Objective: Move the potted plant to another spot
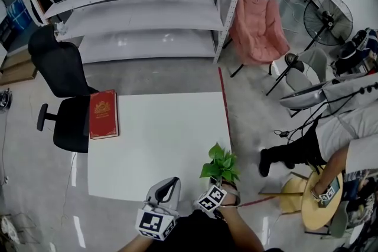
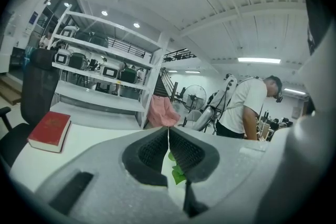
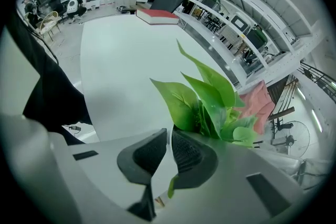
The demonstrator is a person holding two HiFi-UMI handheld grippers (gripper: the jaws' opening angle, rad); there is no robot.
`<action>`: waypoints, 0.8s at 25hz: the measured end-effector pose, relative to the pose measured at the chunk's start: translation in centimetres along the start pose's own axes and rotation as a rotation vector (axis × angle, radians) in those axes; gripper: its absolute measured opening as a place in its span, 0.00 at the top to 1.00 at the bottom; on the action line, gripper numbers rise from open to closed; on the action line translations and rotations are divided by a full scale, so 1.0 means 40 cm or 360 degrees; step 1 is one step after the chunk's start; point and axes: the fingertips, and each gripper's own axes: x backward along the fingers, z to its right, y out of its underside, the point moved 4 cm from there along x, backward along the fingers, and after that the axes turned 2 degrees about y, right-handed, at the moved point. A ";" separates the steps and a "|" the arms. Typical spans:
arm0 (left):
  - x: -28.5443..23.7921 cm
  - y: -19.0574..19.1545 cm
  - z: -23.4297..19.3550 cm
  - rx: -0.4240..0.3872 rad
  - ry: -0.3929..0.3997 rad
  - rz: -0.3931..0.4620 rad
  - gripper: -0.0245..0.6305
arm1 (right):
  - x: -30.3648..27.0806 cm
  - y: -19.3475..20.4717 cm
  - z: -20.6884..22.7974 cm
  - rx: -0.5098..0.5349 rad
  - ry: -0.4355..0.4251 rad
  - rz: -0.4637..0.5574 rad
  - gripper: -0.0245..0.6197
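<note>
1. At the table's [image 1: 159, 144] near edge, the left gripper [image 1: 171, 183] is pressed together on nothing. The right gripper [image 1: 221, 192] is all but closed, with no stem or pot rim visible between its pads.
2. The potted plant [image 1: 220, 163] stands at the near right corner, just past the right gripper. It is probably light and top-heavy with soft leaves, so it is best held by the pot rim.
3. The right gripper view fills with leaves, and only the head view places the plant on its corner. No view shows the pot.
4. A red book [image 1: 104, 114] lies on the left edge, toward the far corner.
</note>
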 end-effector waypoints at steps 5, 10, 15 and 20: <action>0.026 -0.009 -0.008 0.0014 -0.0051 0.0023 0.93 | 0.015 -0.010 0.001 0.0066 0.0012 0.0018 0.93; 0.056 -0.010 -0.034 0.0013 -0.0116 0.0062 0.93 | 0.020 -0.042 -0.012 0.0126 0.0001 0.0070 0.93; 0.093 -0.013 -0.068 0.0026 -0.0203 0.0106 0.93 | 0.018 -0.078 -0.031 0.0199 -0.0013 0.0115 0.93; 0.146 -0.027 -0.111 0.0072 -0.0330 0.0147 0.93 | 0.027 -0.130 -0.057 0.0283 -0.0058 0.0171 0.93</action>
